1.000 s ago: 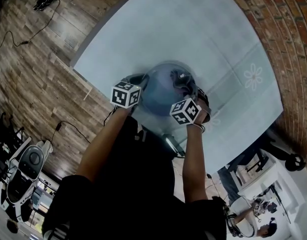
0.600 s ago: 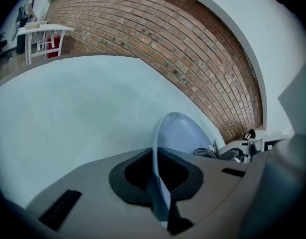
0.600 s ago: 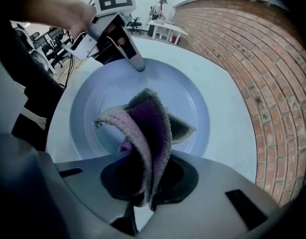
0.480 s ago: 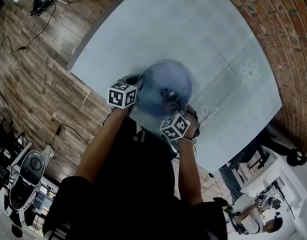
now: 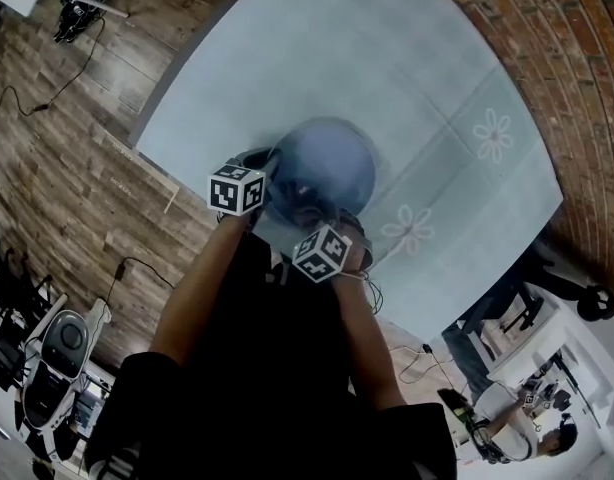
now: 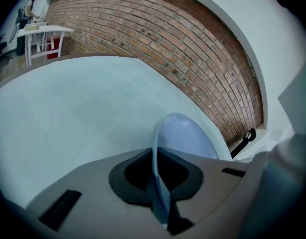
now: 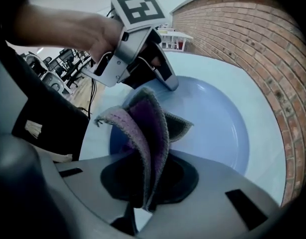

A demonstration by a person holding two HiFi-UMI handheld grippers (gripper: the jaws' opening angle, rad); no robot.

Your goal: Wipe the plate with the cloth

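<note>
A blue plate [image 5: 327, 163] rests on the pale table [image 5: 387, 58]. My left gripper [image 5: 270, 171] is shut on the plate's left rim; in the left gripper view the plate [image 6: 185, 136] runs edge-on between the pads of that gripper [image 6: 157, 185]. My right gripper [image 5: 315, 211] points steeply down over the plate's near edge, shut on a folded purple-grey cloth [image 7: 143, 126]. The cloth hangs onto the plate [image 7: 218, 128] in front of the right gripper [image 7: 143, 188]. The left gripper [image 7: 165, 83] shows there too, clamped on the far rim. In the head view the cloth [image 5: 312, 196] is a dark patch.
White flower prints [image 5: 493, 134] [image 5: 407, 230] mark the table to the right of the plate. The table's near edge [image 5: 152, 163] drops to a wooden floor at left. A brick surface [image 6: 193, 49] lies beyond the table's far side.
My right gripper has carried the cloth from the plate's right side across to its near edge, closer to the left gripper. The left gripper and the plate have stayed put.
</note>
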